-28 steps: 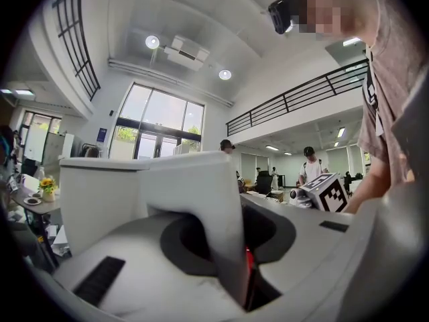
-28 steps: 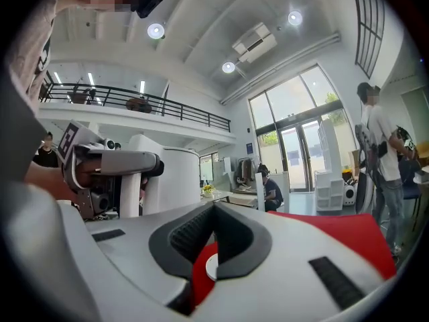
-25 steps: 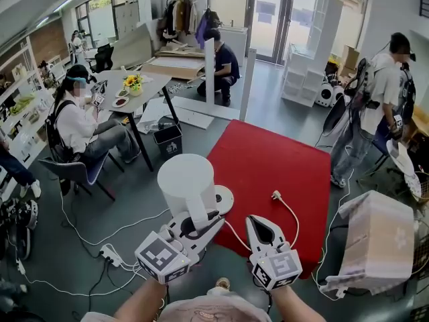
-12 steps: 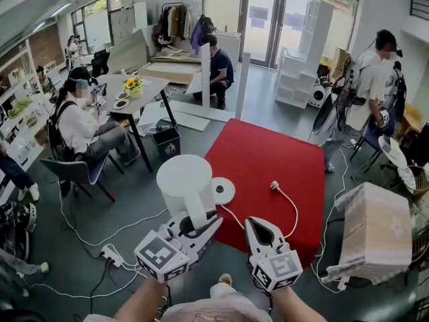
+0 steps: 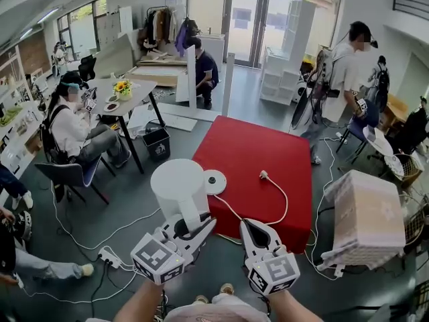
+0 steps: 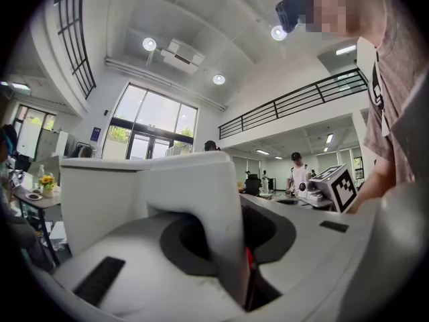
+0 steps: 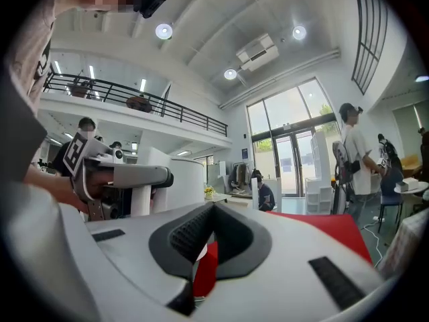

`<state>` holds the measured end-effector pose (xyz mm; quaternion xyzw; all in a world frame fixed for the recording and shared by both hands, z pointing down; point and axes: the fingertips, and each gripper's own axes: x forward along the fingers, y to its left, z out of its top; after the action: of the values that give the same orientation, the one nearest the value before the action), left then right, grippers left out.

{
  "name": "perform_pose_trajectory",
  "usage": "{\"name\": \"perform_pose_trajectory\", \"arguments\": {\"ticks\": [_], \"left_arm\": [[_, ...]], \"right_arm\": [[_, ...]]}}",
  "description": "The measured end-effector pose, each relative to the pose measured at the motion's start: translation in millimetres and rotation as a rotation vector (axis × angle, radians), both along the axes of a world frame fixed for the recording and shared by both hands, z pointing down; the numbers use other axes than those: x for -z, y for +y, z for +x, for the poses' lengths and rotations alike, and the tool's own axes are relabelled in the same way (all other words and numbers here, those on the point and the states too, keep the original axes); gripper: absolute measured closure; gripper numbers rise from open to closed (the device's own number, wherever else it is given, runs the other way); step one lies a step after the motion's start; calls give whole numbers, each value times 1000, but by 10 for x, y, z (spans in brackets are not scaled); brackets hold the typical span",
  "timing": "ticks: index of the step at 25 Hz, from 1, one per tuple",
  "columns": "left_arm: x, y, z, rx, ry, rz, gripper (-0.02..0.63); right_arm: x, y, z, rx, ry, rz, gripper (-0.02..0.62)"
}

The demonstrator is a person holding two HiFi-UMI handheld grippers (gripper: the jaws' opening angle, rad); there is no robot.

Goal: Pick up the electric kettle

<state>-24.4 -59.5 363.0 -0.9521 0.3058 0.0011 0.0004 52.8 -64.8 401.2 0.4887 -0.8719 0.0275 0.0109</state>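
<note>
A white electric kettle (image 5: 177,185) hangs in the air in front of the red table (image 5: 261,153). My left gripper (image 5: 195,226) is shut on its handle (image 6: 196,206), which fills the gap between the jaws in the left gripper view. The kettle's round base (image 5: 214,182) lies on the near left corner of the table, and its white cord runs to a plug (image 5: 263,175). My right gripper (image 5: 250,226) hovers just right of the kettle, jaws shut with nothing in them (image 7: 209,233). From the right gripper view the kettle (image 7: 179,180) is at the left.
A pale box (image 5: 367,219) stands at the right. A power strip (image 5: 107,256) and cables lie on the floor at the left. A person sits on a chair (image 5: 67,174) by a table (image 5: 137,86); another person (image 5: 335,79) stands beyond the red table.
Both grippers and the held kettle have travelled level together; in the head view the red table and the base now sit a little higher and further left. The grip on the handle is unchanged.
</note>
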Motion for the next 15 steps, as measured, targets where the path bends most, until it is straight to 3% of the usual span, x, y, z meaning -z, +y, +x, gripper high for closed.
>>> {"name": "perform_pose_trajectory", "arguments": {"ticks": [4,15], "left_arm": [[-46,134,15,6,19,-19,528],[-128,353,56,43,22,-31,528]], "right_arm": [[18,119,76,-15,-17,-3,583],[-68,279,22,61,-8,-14,584]]}}
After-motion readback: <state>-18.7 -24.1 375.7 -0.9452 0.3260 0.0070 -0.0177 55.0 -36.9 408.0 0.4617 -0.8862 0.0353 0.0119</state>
